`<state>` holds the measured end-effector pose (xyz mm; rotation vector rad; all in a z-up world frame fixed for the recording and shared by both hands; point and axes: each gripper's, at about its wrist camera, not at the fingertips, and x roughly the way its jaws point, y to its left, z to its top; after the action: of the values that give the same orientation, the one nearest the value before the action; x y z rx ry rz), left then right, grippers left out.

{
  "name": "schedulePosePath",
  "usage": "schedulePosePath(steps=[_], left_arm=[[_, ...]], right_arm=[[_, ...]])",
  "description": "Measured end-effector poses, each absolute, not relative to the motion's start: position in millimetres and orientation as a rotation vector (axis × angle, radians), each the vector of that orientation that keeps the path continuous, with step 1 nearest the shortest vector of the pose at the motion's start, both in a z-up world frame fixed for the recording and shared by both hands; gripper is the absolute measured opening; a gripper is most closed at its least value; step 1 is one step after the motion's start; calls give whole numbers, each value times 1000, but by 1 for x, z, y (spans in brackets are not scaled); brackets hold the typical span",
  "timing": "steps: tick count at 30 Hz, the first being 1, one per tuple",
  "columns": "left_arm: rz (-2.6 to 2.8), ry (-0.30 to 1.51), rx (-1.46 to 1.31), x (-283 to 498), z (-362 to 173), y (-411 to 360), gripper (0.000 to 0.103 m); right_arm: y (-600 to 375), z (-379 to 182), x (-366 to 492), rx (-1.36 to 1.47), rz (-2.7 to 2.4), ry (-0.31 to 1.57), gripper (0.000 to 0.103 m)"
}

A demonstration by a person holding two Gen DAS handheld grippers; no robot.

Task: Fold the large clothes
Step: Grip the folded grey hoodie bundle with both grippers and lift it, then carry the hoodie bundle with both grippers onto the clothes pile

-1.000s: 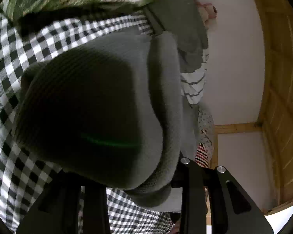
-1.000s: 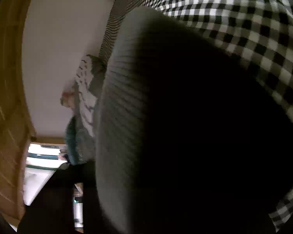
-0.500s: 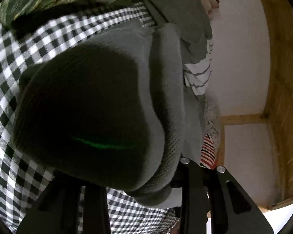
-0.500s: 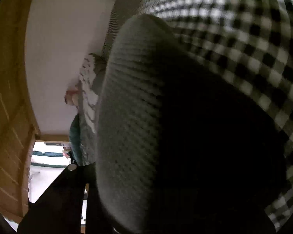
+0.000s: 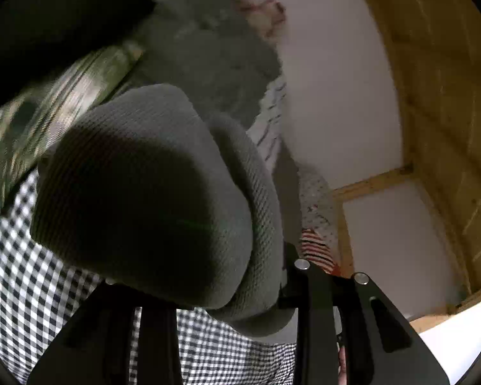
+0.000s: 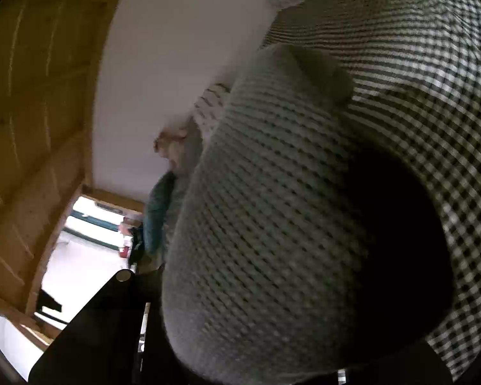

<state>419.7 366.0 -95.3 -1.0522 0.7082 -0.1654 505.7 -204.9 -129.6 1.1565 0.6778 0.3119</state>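
Both the left gripper and the right gripper, its fingers just closing, clamp the grey waffle-knit garment above the black-and-white checked cloth.

you have one grey waffle-knit garment bunched before you, one black-and-white checked cloth beneath it, one green patterned fabric, one red-and-white striped piece, and two black tools, left tool and right tool.
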Motion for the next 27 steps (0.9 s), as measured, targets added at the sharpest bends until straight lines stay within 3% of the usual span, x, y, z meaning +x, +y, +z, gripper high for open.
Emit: schedulePosePath(steps=[11, 20, 27], left_arm=[[-216, 614, -986, 423, -24, 384, 30], [-218, 441, -886, 426, 110, 452, 30], [-55, 315, -810, 397, 208, 553, 30]], right_arm=[[-166, -48, 518, 1067, 427, 629, 23], [-95, 45, 562, 989, 592, 530, 23], [37, 119, 612, 932, 778, 495, 23]])
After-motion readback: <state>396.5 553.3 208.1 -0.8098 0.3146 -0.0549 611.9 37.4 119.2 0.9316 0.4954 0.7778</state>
